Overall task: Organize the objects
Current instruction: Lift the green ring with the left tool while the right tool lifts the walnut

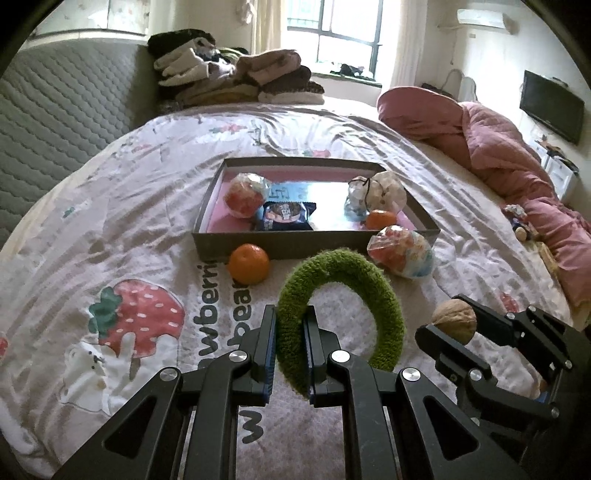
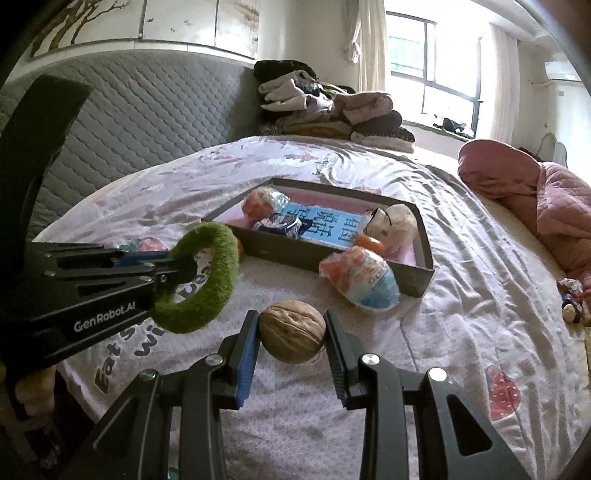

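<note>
White strawberry-print bedding (image 1: pixel 147 221) carries a shallow grey cardboard tray with pink lining (image 1: pixel 424 216), with a round orange tangerine (image 1: pixel 248 263) touching its near wall. Nearer, the left gripper (image 1: pixel 290 332) clamps a fuzzy green ring (image 1: pixel 373 280) between its jaws. Beside it the right gripper (image 2: pixel 291 338) pinches a wrinkled brown walnut (image 2: pixel 291 330) above the bedding.

Ahead of you lies a bed (image 1: pixel 155 206) under a pale sheet (image 2: pixel 461 258) printed with a strawberry (image 1: pixel 142 314) and dark lettering. A grey quilted headboard (image 1: pixel 66 122) runs along its left side. At the far end sits a pile of folded clothes (image 1: pixel 236 77) in brown, cream and black. To your right a pink quilt (image 1: pixel 509 162) lies bunched along the bed's edge. Beyond it you face a bright window (image 1: pixel 336 33) with pale curtains, an air conditioner (image 1: pixel 480 18) high on the wall, and a dark television (image 1: pixel 552 105) mounted at the right
</note>
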`<control>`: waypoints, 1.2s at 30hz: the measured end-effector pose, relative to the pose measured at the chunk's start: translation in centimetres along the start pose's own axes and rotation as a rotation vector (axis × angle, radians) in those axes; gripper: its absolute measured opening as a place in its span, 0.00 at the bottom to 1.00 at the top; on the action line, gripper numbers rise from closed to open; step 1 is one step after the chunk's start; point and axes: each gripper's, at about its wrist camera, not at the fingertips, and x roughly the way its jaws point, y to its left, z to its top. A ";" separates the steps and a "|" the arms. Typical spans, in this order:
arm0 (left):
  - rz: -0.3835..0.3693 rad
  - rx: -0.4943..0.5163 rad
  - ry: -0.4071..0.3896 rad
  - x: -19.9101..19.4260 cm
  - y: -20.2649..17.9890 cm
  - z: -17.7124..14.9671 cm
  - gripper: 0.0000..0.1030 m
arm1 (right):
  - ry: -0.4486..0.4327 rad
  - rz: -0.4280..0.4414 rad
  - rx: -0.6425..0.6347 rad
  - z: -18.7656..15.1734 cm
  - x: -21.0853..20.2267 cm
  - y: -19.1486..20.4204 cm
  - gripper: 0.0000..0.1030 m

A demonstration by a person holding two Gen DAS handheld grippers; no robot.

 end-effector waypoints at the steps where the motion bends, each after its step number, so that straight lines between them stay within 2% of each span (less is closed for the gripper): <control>1: 0.002 0.001 -0.004 -0.2 0.0 0.0 0.12 | -0.003 -0.002 0.000 0.1 -0.1 0.0 0.34; 22: 0.021 -0.003 -0.113 -4.0 0.2 0.9 0.12 | -0.098 -0.026 0.004 2.5 -3.1 -0.3 0.34; 36: 0.020 0.023 -0.184 -5.6 0.1 1.3 0.12 | -0.131 -0.034 -0.003 3.8 -3.9 -0.6 0.34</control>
